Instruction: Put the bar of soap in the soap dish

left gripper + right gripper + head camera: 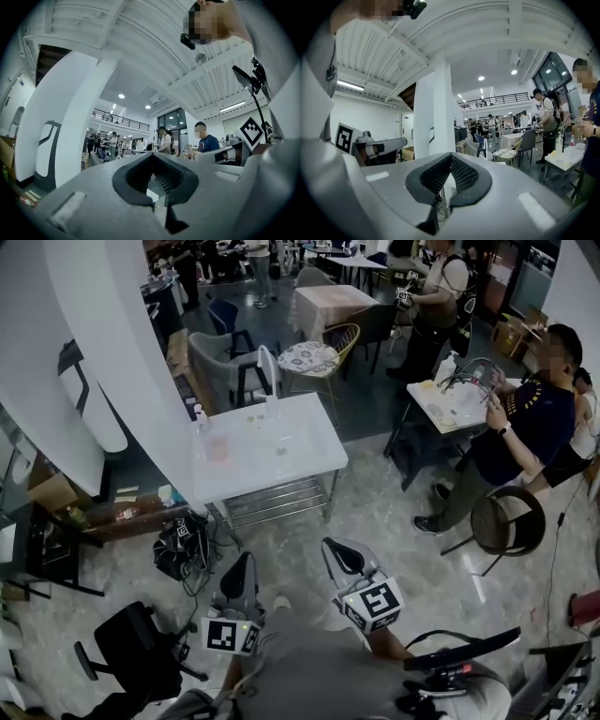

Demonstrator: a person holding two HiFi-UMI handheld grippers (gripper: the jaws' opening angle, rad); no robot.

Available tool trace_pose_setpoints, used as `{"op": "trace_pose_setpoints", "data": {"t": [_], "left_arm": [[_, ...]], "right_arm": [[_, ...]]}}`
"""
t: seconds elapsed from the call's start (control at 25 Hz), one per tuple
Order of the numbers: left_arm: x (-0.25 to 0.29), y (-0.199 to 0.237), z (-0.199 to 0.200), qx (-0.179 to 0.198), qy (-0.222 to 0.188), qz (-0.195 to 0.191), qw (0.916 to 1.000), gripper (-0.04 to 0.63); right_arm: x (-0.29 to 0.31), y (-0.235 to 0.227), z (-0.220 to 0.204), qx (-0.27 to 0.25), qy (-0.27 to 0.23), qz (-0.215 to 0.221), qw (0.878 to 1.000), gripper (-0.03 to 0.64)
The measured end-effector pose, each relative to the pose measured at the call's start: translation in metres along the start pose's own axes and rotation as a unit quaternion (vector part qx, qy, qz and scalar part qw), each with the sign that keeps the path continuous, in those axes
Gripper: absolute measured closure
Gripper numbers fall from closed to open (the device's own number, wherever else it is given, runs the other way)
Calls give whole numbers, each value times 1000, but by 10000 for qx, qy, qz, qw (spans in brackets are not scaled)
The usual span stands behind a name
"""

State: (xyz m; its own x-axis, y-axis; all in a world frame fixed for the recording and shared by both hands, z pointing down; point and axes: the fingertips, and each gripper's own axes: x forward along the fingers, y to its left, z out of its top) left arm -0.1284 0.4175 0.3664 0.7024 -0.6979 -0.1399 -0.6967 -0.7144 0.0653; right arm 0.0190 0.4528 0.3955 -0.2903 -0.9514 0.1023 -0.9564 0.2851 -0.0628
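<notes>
Head view: I hold two grippers low and level against my body, left gripper [239, 570] and right gripper [339, 554], facing one white table [309, 460]. One pinkish item [217, 448], possibly the soap, lies near the table's left edge.
Left gripper view: jaws together, nothing between them.
Right gripper view: jaws together, nothing between them.

Matt grey plastic shells and black ribbed pads [465, 174] on left gripper [153, 159] and right gripper [451, 159]; smooth white table [300, 442], metal wire shelf [281, 501], glossy veined stone floor [394, 531].
</notes>
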Motion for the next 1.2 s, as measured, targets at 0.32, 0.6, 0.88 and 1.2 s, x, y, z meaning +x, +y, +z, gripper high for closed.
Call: {"op": "trace_pose_setpoints", "data": {"t": [0.32, 0.6, 0.88, 1.2], "left_arm": [[35, 66, -4, -107, 42, -247, 9996, 595], [63, 128, -4, -247, -17, -343, 9991, 595], [77, 174, -11, -409, -14, -369, 9985, 595], [80, 195, -29, -530, 106, -374, 9978, 595]], "right_arm": [[78, 12, 13, -116, 54, -15, 9999, 615], [121, 15, 26, -279, 107, -294, 9991, 615], [146, 16, 32, -315, -96, -643, 9974, 615], [165, 1, 41, -601, -22, -957, 9936, 615]]}}
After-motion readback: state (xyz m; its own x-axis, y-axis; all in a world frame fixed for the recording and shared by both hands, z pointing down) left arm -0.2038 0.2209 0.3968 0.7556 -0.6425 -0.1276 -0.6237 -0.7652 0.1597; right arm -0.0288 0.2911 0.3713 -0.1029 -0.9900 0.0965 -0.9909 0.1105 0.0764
